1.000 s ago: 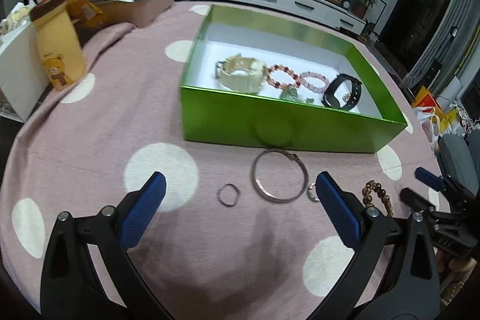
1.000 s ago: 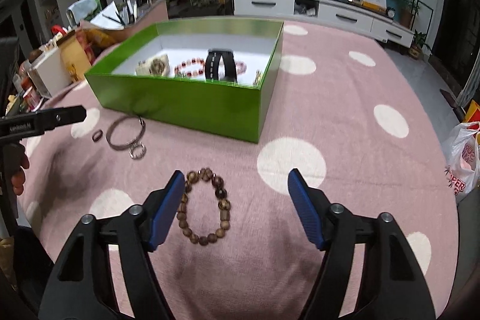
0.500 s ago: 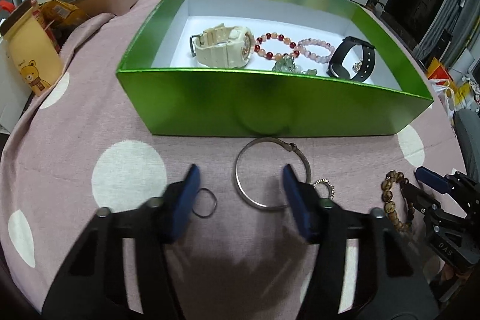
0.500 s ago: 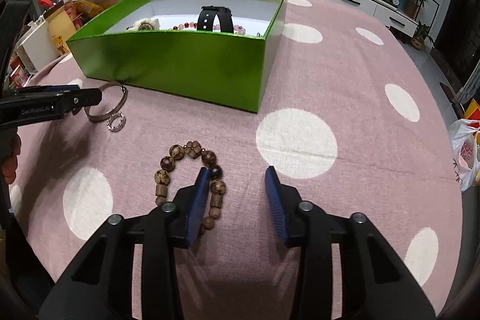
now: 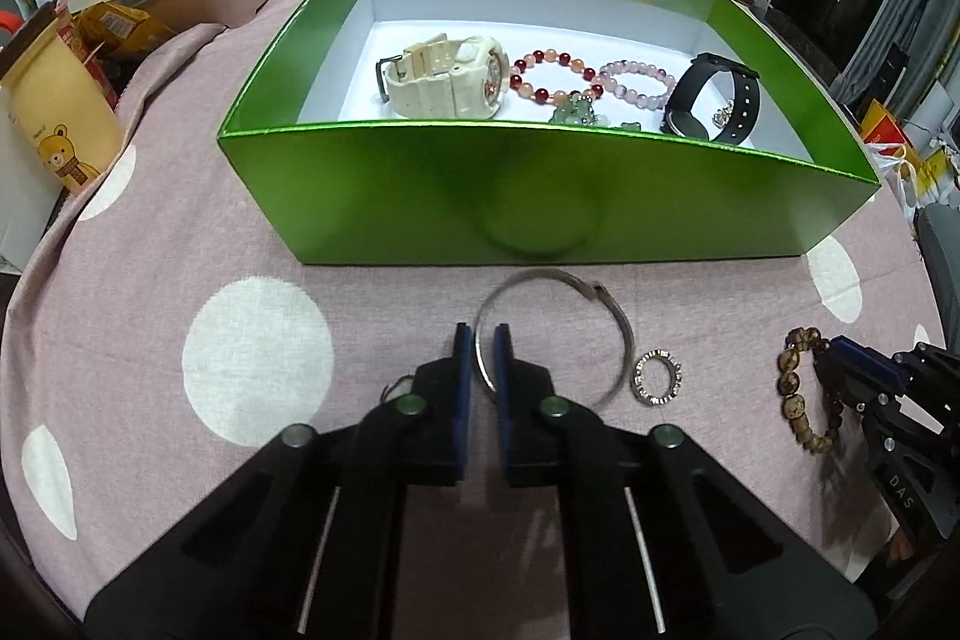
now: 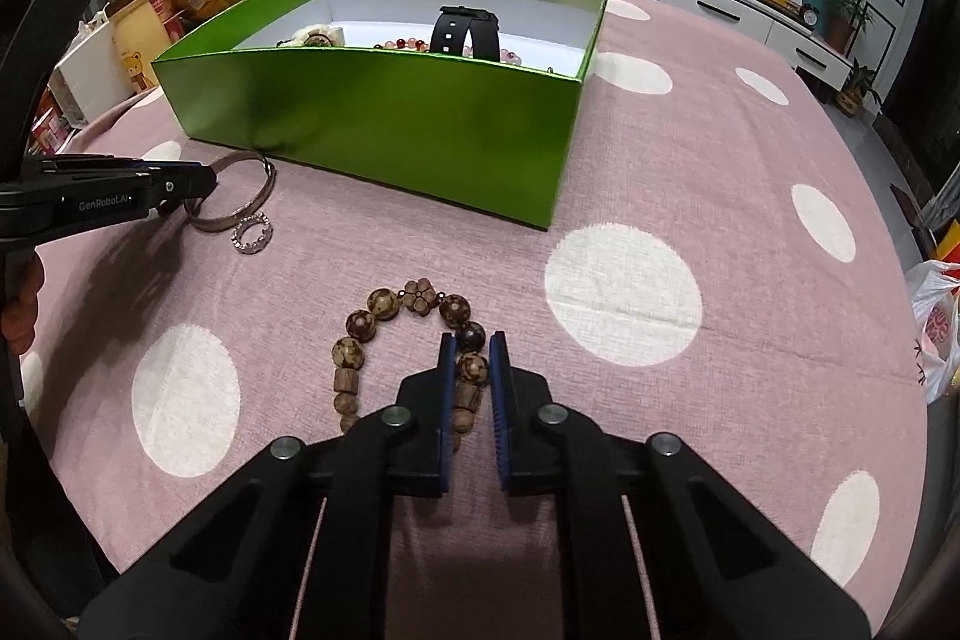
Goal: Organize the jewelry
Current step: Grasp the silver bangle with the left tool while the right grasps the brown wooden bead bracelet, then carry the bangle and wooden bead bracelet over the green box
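While L gripper (image 5: pixel 483 340) pinches bangle (image 5: pixel 618 334), R gripper (image 6: pixel 467 347) closing on bead bracelet (image 6: pixel 384 304).

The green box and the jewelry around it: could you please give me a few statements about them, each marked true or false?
1. The left gripper is closed on the silver bangle. True.
2. The wooden bead bracelet lies inside the green box. False: it lies on the tablecloth, between the pads of the right gripper.
3. The cream watch is in the box. True.
4. The sparkly ring hangs on the bangle. False: it lies beside it on the cloth.
5. The black watch lies outside the box. False: it is inside.
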A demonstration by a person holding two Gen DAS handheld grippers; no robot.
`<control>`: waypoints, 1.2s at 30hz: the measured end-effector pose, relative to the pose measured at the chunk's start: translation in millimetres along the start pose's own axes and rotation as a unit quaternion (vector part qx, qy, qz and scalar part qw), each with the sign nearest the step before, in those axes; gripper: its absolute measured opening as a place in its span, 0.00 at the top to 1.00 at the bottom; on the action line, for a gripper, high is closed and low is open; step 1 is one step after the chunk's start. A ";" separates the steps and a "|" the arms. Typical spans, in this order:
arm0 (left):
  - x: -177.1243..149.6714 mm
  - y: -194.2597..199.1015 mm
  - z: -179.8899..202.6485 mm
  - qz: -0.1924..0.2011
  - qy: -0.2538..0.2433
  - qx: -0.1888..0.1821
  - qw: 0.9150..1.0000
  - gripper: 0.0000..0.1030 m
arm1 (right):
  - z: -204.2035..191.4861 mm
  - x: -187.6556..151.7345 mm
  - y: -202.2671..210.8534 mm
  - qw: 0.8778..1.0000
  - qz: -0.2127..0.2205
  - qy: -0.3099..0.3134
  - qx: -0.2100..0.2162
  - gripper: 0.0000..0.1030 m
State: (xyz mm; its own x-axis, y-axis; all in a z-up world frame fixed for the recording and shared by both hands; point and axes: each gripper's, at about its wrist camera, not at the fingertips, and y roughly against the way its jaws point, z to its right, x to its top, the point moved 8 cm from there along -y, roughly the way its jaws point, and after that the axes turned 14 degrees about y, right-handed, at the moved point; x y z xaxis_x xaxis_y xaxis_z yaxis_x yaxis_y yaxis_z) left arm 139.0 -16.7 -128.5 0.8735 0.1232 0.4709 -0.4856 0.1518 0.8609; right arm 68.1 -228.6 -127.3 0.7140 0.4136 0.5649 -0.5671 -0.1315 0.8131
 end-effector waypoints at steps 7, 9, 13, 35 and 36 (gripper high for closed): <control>5.0 15.3 0.6 0.023 0.010 -0.016 1.000 0.97 | 5.7 12.7 24.0 0.998 0.054 -0.012 -0.003 0.90; 8.1 23.7 0.9 0.035 0.014 -0.026 0.999 0.97 | 6.4 15.9 30.7 0.997 0.069 -0.014 -0.004 0.90; 13.8 41.0 1.6 0.054 0.021 -0.044 0.997 0.97 | 9.4 22.6 45.2 0.995 0.101 -0.018 -0.003 0.90; 48.8 79.6 21.2 0.101 0.031 -0.093 0.990 0.97 | 29.6 85.8 107.7 0.970 0.235 -0.058 0.000 0.90; 51.9 80.0 22.0 0.103 0.031 -0.094 0.990 0.97 | 32.6 90.1 109.3 0.969 0.240 -0.060 -0.002 0.90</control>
State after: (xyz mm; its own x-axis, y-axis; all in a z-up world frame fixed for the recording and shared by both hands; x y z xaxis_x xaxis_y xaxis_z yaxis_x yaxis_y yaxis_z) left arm 146.2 -19.8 -31.0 0.7538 0.2290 0.6159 -0.6567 0.2966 0.6934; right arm 83.8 -235.1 17.1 0.4108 0.1979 0.8900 -0.8468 -0.2790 0.4529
